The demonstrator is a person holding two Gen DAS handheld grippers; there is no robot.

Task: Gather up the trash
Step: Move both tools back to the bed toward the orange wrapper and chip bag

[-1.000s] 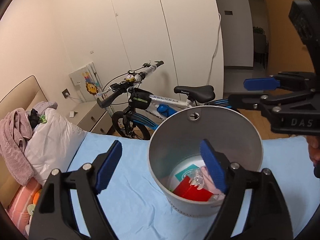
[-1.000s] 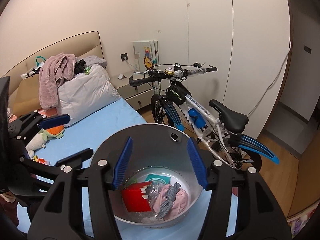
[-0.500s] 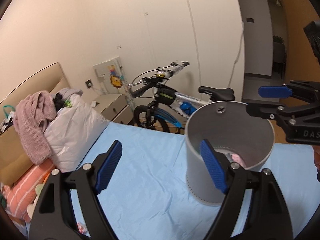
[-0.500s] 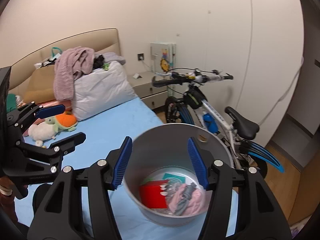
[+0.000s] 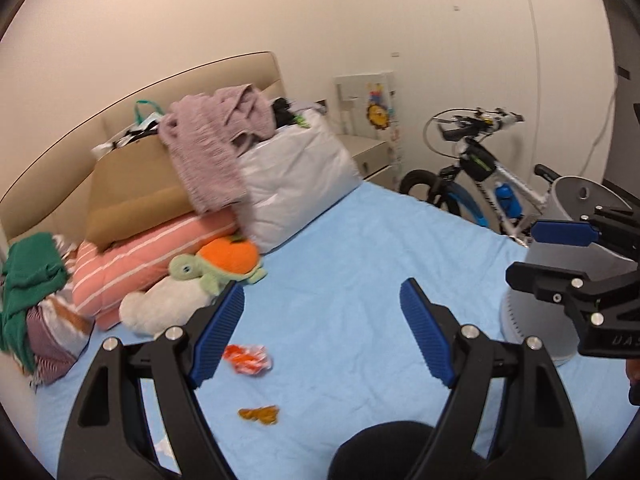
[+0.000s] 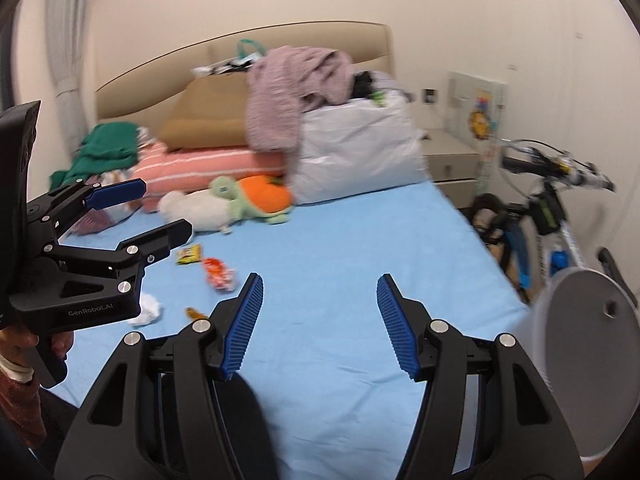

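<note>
A grey trash bin [image 5: 536, 280] stands on the blue bed sheet at the right; it also shows at the right edge of the right wrist view [image 6: 580, 364]. An orange-white crumpled wrapper [image 5: 248, 358] and a brown scrap [image 5: 259, 414] lie on the sheet between my left gripper's fingers and low left. In the right wrist view the wrapper [image 6: 218, 274], a yellow packet [image 6: 189, 255], a white crumpled tissue [image 6: 146, 310] and the brown scrap [image 6: 194, 314] lie at the left. My left gripper [image 5: 322, 332] is open and empty. My right gripper [image 6: 318, 328] is open and empty.
Pillows, a pink towel [image 5: 216, 152], a white bag [image 5: 296, 184] and plush toys [image 5: 216, 268] pile at the headboard. Green clothes [image 5: 32, 276] lie at the far left. A bicycle [image 5: 476, 184] and a nightstand [image 5: 372, 156] stand beside the bed.
Both grippers have swung left, away from the bin and toward the head of the bed. The bin has slid to the right edge of both views. The loose trash on the sheet has come into view.
</note>
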